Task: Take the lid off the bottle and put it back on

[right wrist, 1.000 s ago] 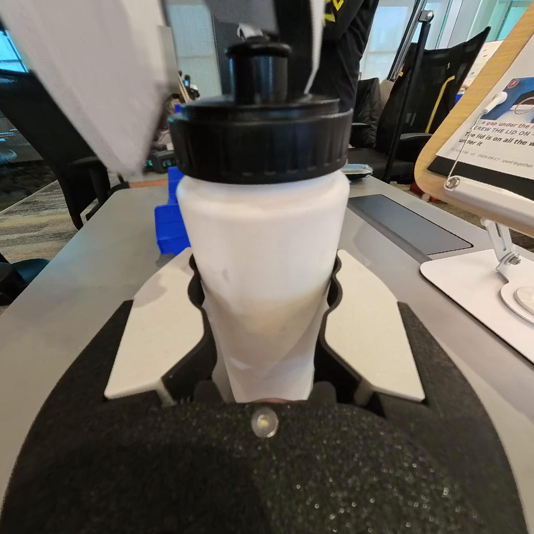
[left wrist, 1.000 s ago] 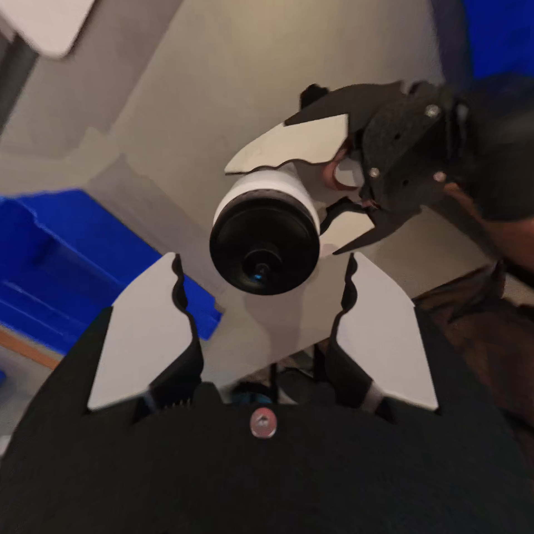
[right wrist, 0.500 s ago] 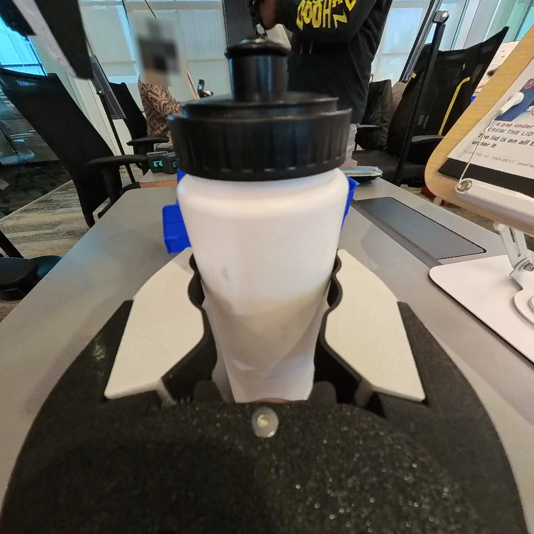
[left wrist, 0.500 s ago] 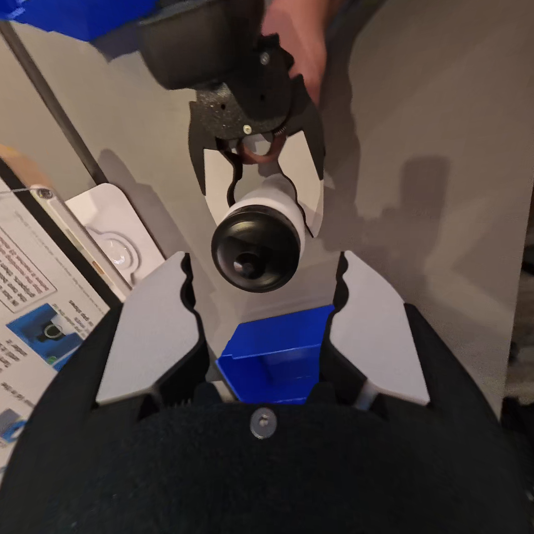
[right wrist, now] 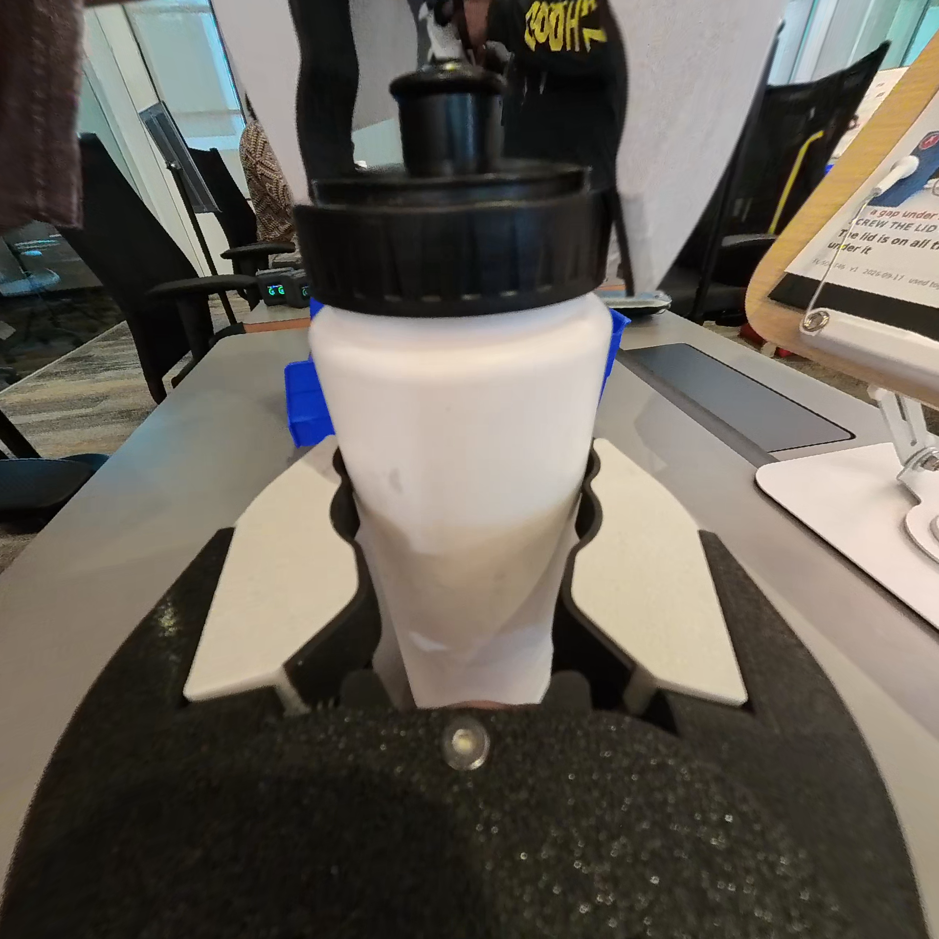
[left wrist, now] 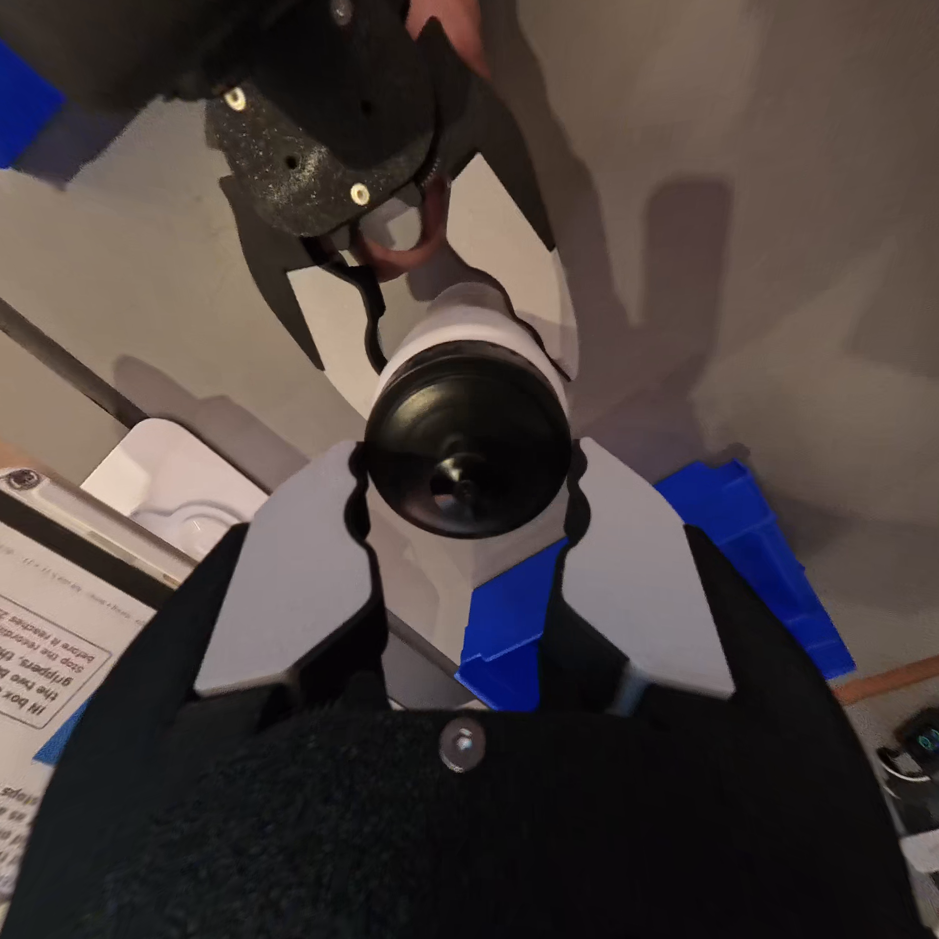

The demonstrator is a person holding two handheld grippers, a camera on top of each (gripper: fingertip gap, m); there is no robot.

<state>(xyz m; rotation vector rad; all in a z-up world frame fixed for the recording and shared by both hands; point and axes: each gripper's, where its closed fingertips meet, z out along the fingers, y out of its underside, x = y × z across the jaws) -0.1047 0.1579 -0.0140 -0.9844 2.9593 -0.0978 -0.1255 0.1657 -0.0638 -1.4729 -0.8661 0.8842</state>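
A white bottle [right wrist: 457, 432] with a black screw lid [right wrist: 452, 254] stands upright in my right gripper [right wrist: 465, 457], whose pads press on the bottle's sides. In the left wrist view I look straight down on the lid [left wrist: 447, 416], with the bottle's white shoulder [left wrist: 467, 325] behind it. My left gripper [left wrist: 467, 457] is above the bottle and its two pads sit against the lid's rim, one on each side. Its white fingers [right wrist: 686, 127] show behind the lid in the right wrist view. The right gripper [left wrist: 447, 355] and a person's hand [left wrist: 457, 30] show beyond the bottle.
The grey table [right wrist: 152, 457] carries a blue bin [right wrist: 305, 406] behind the bottle and an instruction sheet on a wooden board [right wrist: 838, 228] with a white stand base [right wrist: 838, 508] at the right. Office chairs [right wrist: 193, 284] and a standing person [right wrist: 559, 76] are beyond the table.
My left gripper swung round above the bottle, came down over the lid and closed its jaws from wide open onto the rim. The right gripper kept holding the bottle in place.
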